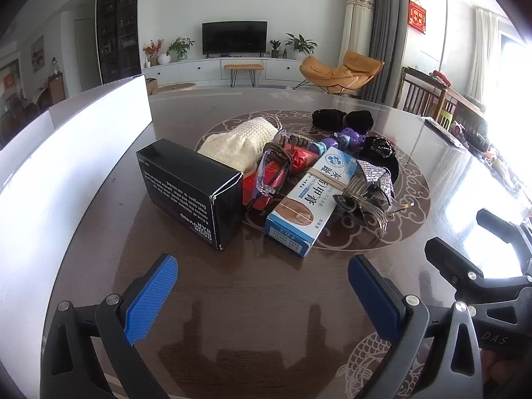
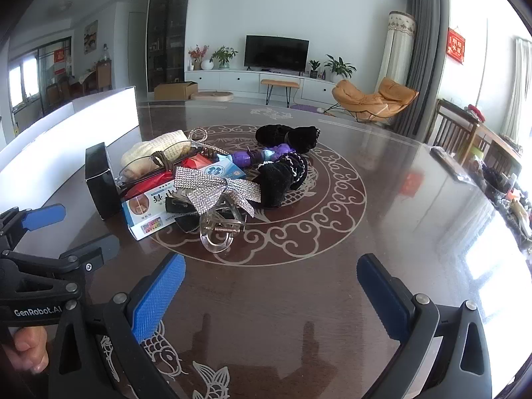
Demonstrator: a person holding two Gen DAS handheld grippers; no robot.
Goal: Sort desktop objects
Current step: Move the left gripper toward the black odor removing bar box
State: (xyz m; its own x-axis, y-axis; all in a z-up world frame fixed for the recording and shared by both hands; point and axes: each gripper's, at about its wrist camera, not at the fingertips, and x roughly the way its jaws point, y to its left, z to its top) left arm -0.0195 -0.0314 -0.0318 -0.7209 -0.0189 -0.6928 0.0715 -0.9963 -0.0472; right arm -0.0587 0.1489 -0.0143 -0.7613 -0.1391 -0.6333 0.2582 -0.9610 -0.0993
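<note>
Nothing grabbed yet, left gripper (image 1: pixel 262 286) and right gripper (image 2: pixel 271 286) both spread wide just short of the pile, so probably the black box (image 1: pixel 191 193) ahead of the left goes first.

Both grippers (image 1: pixel 262 292) (image 2: pixel 271 294) were built of black plastic arms, silver screws and ridged blue pads (image 2: pixel 158 296), marked "GenRobot.AI"

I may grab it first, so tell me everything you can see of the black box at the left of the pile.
The black box is a glossy carton, apparently cardboard, with white print on its long side and scuffed corners. It looks closed and lies on the dark table at the pile's left edge, one end toward the grippers. Its right side meets the red packet; the glasses lie just beside it.
</note>
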